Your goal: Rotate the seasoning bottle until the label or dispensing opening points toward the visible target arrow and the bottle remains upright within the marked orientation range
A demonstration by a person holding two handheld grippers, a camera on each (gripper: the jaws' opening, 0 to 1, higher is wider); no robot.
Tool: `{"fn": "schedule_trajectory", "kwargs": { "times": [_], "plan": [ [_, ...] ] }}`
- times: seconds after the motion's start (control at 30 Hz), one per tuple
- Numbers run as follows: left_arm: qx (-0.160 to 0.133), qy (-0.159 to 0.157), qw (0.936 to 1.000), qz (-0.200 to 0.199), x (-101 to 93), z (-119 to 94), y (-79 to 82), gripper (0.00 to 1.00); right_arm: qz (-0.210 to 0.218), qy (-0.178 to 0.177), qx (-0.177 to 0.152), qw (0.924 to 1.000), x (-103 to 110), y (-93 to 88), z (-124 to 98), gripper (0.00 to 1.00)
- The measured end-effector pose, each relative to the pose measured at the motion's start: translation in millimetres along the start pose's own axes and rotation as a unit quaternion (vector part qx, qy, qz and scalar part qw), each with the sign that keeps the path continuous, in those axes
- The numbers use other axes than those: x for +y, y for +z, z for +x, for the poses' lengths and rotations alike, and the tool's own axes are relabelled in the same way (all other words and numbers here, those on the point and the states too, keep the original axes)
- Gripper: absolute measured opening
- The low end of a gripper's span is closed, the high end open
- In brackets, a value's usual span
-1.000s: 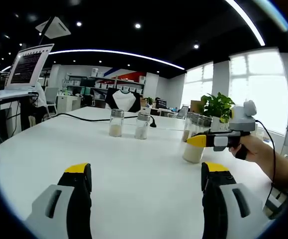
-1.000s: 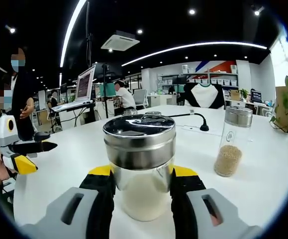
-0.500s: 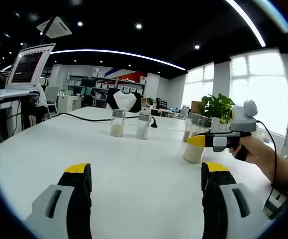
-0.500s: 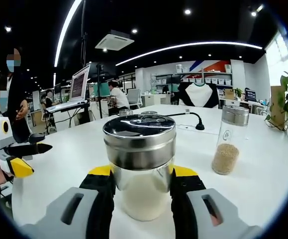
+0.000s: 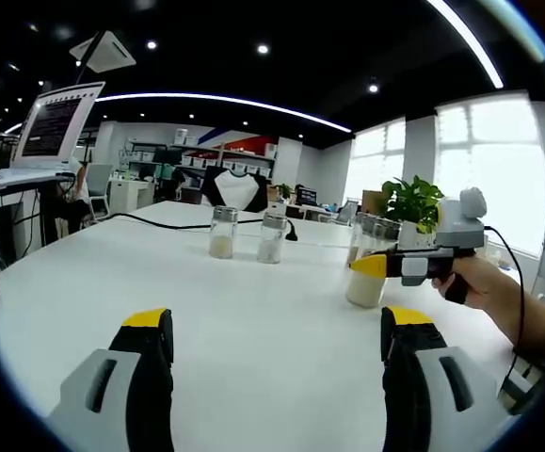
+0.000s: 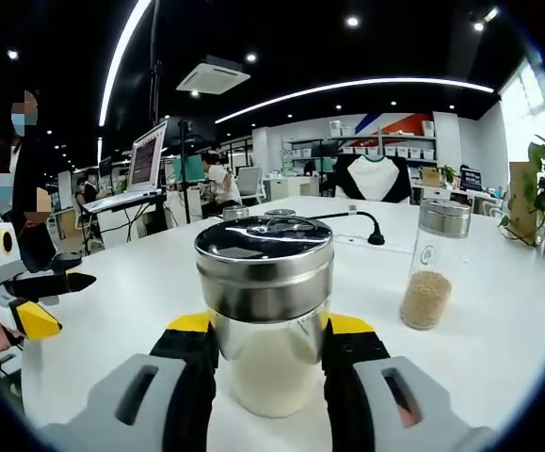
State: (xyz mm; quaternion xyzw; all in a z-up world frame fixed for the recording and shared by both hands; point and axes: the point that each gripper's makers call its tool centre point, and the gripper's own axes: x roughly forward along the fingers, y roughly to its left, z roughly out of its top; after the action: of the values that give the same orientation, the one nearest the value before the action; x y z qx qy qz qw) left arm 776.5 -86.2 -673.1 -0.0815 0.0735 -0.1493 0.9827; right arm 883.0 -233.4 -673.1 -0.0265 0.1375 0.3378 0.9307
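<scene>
Four seasoning bottles (two claws)

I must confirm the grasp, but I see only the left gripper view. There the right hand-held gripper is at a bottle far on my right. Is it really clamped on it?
Observer: Yes. In the right gripper view the right hand-held gripper has both jaws pressed against the seasoning bottle.
Operator: Is the bottle upright?
Observer: It stands upright on the white table, its steel cap level.
Operator: What is inside?
Observer: White powder fills the lower part.
Operator: Anything close by?
Observer: A second bottle with tan grains stands apart on its right. I see no arrow mark.
</scene>
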Motion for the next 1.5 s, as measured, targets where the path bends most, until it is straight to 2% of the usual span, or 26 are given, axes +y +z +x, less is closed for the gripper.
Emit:
{"fn": "schedule_trajectory", "kwargs": {
  "times": [0.27, 0.43, 0.63, 1.1, 1.5],
  "plan": [
    [0.001, 0.0, 1.0, 0.001, -0.6, 0.1, -0.4, 0.96, 0.004, 0.004, 0.004, 1.0, 0.2, 0.0, 0.1, 0.43],
    [0.002, 0.0, 1.0, 0.0, 0.3, -0.1, -0.4, 0.96, -0.003, 0.002, -0.005, 1.0, -2.6, 3.8, -1.7, 0.55],
    [0.003, 0.0, 1.0, -0.001, 0.6, 0.4, -1.7, 0.96, -0.007, 0.011, -0.005, 0.9999, -6.1, 6.7, -5.6, 0.57],
    [0.006, 0.0, 1.0, -0.001, 0.5, 1.3, -3.5, 0.96, -0.009, 0.077, 0.001, 0.997, -2.3, 4.7, -11.2, 0.63],
    [0.006, 0.001, 1.0, -0.002, 1.2, 1.1, -3.5, 0.96, -0.022, 0.153, -0.008, 0.9879, 0.6, 8.5, -12.0, 0.64]
  ]
}}
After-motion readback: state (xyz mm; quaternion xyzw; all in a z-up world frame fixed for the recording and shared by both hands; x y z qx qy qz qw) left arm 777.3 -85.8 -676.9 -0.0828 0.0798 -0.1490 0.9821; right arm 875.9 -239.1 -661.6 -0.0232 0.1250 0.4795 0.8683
